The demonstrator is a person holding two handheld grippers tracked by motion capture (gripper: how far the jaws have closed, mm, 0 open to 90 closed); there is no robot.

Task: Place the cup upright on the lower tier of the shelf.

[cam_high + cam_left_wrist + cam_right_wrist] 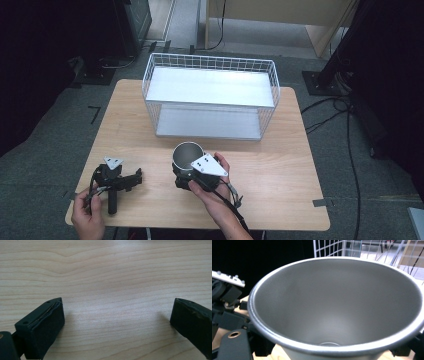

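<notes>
A person stands at a pale wooden table (280, 165) with rounded corners, a black two-jaw gripper in each hand. The right gripper (186, 176) has its jaws pinched on the lower wall of a round, brushed-steel cup (188, 155), open mouth up, just in front of the table's centre, at about six o'clock from the basket. In the right gripper view the steel cup (337, 307) looms large and empty. The left gripper (117, 320) rests near the table's eight o'clock edge, jaws spread wide over bare wood, holding nothing.

The risk I see: the cup is smooth metal and the hold sits low on it, so it may tip or slip out if the hand tilts or moves fast. If it is headed for the basket, its rim could catch the wire wall and be knocked loose.

At twelve o'clock on the table stands a white wire basket (210, 62) with two flat white shelves, both bare. Around the table lies grey carpet (45, 165), with black cables (345, 125) trailing at three o'clock and dark equipment stands beyond.
</notes>
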